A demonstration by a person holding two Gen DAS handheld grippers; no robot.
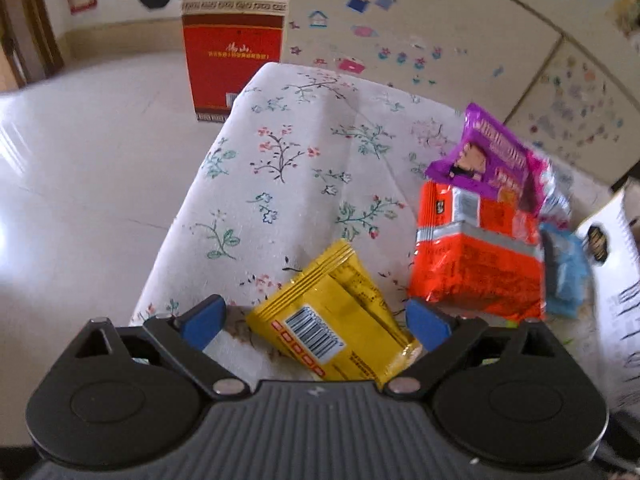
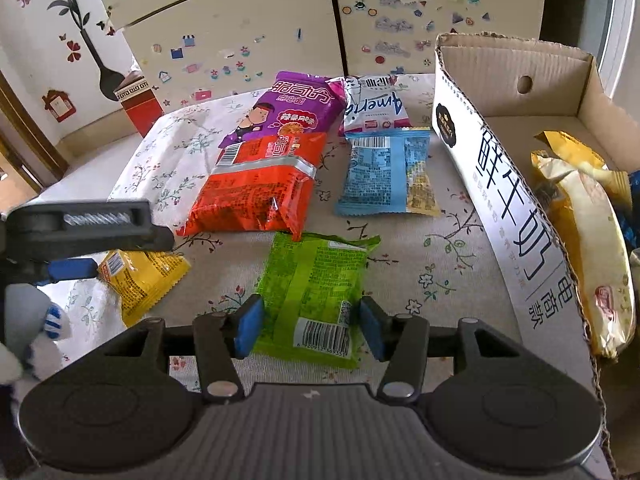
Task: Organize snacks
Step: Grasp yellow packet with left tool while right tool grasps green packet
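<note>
Cardboard box, white side panel: large Chinese characters 鲜牛奶, smaller 电商款 beneath. White snack packet: Latin lettering "Ameri…", seen upside down. Green packet, yellow packet, blue packet: barcodes, fine print illegible. Purple packet: Chinese characters, unreadable.

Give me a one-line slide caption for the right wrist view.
Right claw straddles a green snack packet on the floral tablecloth, beside a cardboard box.
</note>
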